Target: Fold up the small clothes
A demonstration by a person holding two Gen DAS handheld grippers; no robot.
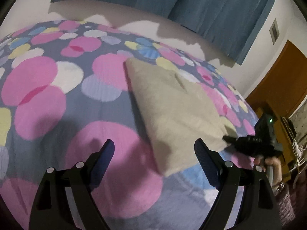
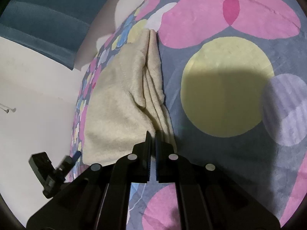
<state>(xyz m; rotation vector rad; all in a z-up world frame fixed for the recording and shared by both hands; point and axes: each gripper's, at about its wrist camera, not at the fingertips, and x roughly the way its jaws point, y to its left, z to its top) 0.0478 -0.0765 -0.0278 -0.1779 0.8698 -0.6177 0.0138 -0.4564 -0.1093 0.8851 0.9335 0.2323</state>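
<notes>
Left wrist view: left gripper (image 1: pixel 153 149) wide, empty, above bedspread (image 1: pixel 48 105) — beige cloth (image 1: pixel 172 105) folded just ahead.

Right wrist view: right gripper (image 2: pixel 152 140) pinched together at cloth's near edge (grip on fabric unclear) — thin pinch could slip, spilling stacked layers.

Both views are soft with blur. The right tool (image 2: pixel 152 134) meets the cloth (image 2: pixel 115 105) at its near edge, whether pinching fabric is unclear. The left tool (image 2: pixel 75 156) shows only a blurred tip. The bed (image 1: pixel 48 115) runs past every frame edge.
</notes>
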